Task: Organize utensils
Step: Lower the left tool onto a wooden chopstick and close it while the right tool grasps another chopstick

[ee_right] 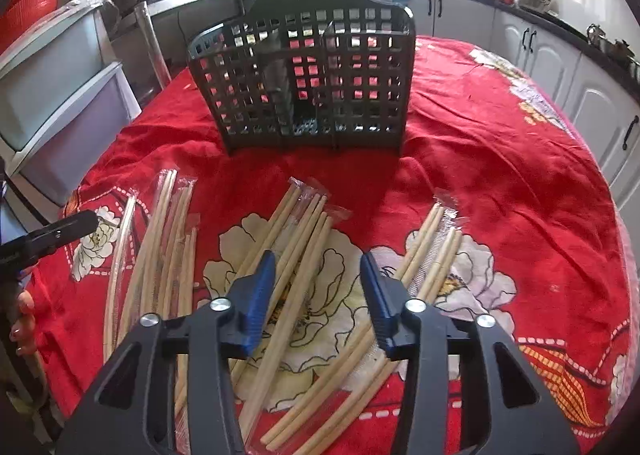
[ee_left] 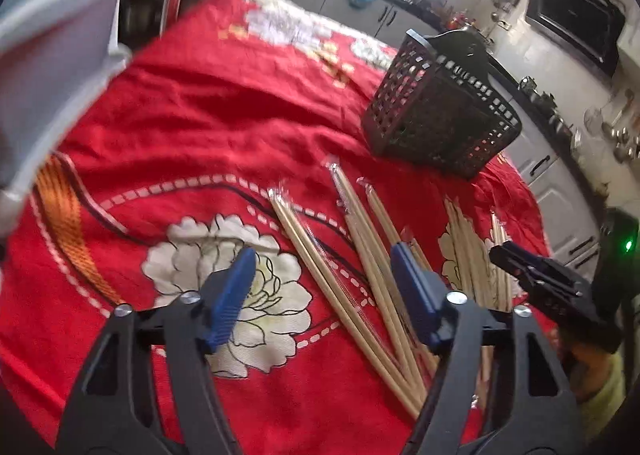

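Several pairs of wooden chopsticks in clear wrappers lie on a red flowered tablecloth (ee_right: pixel 500 159): a left bunch (ee_right: pixel 160 255), a middle bunch (ee_right: pixel 296 247) and a right bunch (ee_right: pixel 436 251). A black lattice utensil holder (ee_right: pixel 304 83) with two compartments stands upright behind them. My right gripper (ee_right: pixel 320 291) hovers over the middle bunch, blue pads apart, nothing pinched. My left gripper (ee_left: pixel 324 283) hangs open above the left bunch (ee_left: pixel 360 255), with the holder (ee_left: pixel 440 107) to its far right. Each gripper shows at the other view's edge: the right gripper (ee_left: pixel 498 253), the left gripper (ee_right: pixel 86 221).
Grey plastic drawers (ee_right: pixel 60 95) stand beside the table's left side, with a red basket (ee_right: pixel 32 3) on top. White kitchen cabinets (ee_right: pixel 560 67) run along the right. A hand (ee_right: pixel 22 319) holds the left gripper's handle at the left edge.
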`<action>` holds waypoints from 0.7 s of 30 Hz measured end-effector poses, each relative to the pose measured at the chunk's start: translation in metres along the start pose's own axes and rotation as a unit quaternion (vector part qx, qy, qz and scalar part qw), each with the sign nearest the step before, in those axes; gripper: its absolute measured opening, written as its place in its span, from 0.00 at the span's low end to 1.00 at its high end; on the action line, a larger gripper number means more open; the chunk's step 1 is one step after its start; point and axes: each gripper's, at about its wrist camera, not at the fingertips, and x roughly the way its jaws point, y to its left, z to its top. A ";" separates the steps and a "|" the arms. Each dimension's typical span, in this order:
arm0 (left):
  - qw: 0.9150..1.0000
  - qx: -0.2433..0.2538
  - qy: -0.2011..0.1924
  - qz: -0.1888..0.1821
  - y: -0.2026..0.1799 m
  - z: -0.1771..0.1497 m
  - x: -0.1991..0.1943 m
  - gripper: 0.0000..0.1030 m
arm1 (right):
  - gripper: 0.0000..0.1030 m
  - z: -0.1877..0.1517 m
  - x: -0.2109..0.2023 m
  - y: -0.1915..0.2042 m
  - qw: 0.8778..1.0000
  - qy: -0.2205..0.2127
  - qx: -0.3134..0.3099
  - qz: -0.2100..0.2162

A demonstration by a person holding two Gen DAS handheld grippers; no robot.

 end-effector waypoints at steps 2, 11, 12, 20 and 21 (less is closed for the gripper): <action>1.000 -0.015 0.013 -0.004 0.005 0.002 0.007 0.41 | 0.31 0.002 0.003 -0.002 1.000 0.004 0.000 0.004; 0.997 -0.054 0.053 -0.022 0.018 0.018 0.032 0.38 | 0.26 0.010 0.023 -0.013 0.999 0.038 0.024 0.015; 0.997 -0.054 0.055 -0.021 0.018 0.020 0.033 0.38 | 0.26 0.010 0.026 -0.015 0.998 0.043 0.029 0.021; 0.997 -0.042 0.066 0.003 0.014 0.035 0.045 0.38 | 0.25 0.020 0.039 -0.015 0.998 0.048 0.031 0.022; 0.997 -0.039 0.066 0.006 0.013 0.036 0.047 0.38 | 0.25 0.023 0.041 -0.016 0.998 0.050 0.031 0.018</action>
